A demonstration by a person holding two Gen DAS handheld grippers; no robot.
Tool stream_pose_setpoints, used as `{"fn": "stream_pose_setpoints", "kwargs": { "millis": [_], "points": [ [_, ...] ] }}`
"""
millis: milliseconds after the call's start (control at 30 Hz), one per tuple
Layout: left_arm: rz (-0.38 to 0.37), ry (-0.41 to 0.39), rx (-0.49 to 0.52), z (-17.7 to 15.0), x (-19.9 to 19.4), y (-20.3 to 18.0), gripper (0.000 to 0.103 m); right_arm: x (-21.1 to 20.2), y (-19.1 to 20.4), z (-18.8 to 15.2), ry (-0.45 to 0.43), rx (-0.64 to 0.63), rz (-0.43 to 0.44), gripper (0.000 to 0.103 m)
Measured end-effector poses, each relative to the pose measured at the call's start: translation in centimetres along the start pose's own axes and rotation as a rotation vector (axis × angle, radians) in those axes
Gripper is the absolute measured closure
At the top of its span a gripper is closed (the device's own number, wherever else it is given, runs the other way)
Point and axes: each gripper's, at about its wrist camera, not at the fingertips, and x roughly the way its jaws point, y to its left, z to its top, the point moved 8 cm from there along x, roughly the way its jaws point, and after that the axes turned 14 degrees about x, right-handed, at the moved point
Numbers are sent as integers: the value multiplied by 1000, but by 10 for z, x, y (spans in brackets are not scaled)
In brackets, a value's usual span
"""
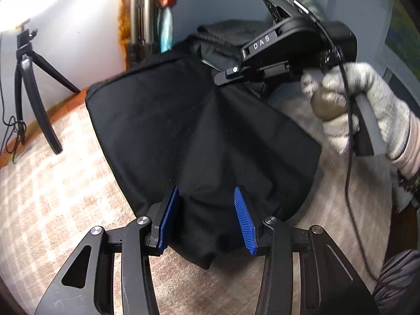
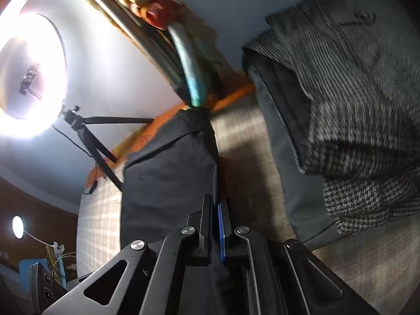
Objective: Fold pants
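Note:
The black pants [image 1: 189, 136] lie partly folded on a beige checked bedcover [image 1: 52, 197]. My left gripper [image 1: 207, 220] is open, its blue pads [image 1: 242, 220] on either side of the near bunched edge of the pants. My right gripper [image 1: 225, 76], held by a gloved hand [image 1: 354, 105], is shut on the far edge of the pants and lifts it. In the right wrist view the right gripper [image 2: 215, 225] is shut on the edge of the black pants [image 2: 168, 173], which hang stretched toward the wall.
A black tripod [image 1: 29, 89] stands on the bed at the left, by the wall. A stack of folded dark and grey garments [image 2: 346, 105] lies at the right. A bright ring light [image 2: 29, 73] shines on the wall side.

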Motion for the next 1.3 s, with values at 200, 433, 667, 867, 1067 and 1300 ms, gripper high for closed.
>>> {"fn": "stream_pose_setpoints", "kwargs": {
  "millis": [200,433,667,867,1067,1300],
  "points": [
    [24,19,34,-4,4,-1,60,14,-8,-3,13,-23,-33,101],
    [25,6,5,-4,-8,-1,60,-9,1,-6,-10,-90,-30,74],
    [-32,-54,-156,-4,-27,20,56,-27,1,-44,48,-231,-85,61],
    [5,-32,-194,-7,-28,39,56,-25,-11,-76,99,-354,-166,61],
    [20,-5,-256,-9,-14,56,56,-21,-21,-87,102,-419,-239,64],
    [-71,-30,-401,-9,-8,77,42,-42,-16,-68,85,-401,-139,47]
  ]
}}
